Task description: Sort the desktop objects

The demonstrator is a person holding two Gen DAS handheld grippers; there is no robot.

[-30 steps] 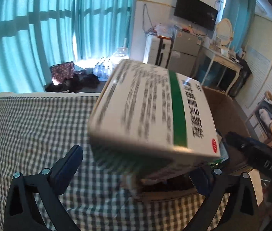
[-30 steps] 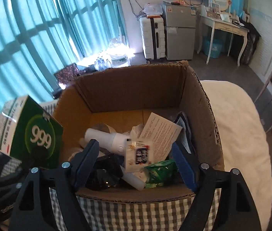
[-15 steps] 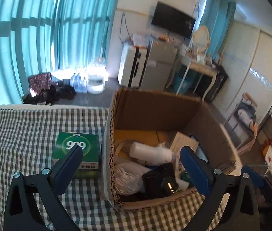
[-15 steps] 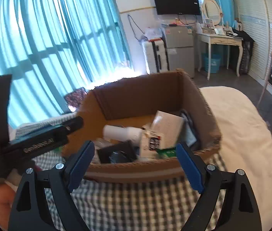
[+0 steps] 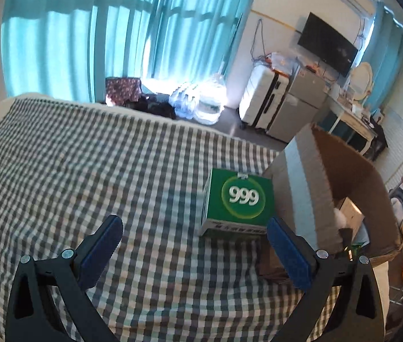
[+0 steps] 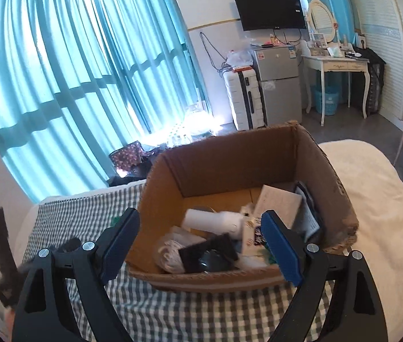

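Jaws wide on both grippers, green box [image 5: 240, 203] touching cardboard box [image 6: 326, 171] wall, checked cloth [image 5: 87, 171] beyond.

Green 999 box [image 5: 240, 203] on checked desk [image 5: 87, 176], touching cardboard box [image 5: 304, 176] at right; left tongs [image 5: 194, 252] agape, empty.

Green box [image 5: 240, 199], grey-white checked cloth [image 5: 87, 171], brown carton [image 6: 230, 159]

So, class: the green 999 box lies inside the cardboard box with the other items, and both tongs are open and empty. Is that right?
Not quite. The left wrist view shows the green 999 box standing on the checked cloth, beside the cardboard box, not inside it. Both the left tongs and right tongs are open and empty.
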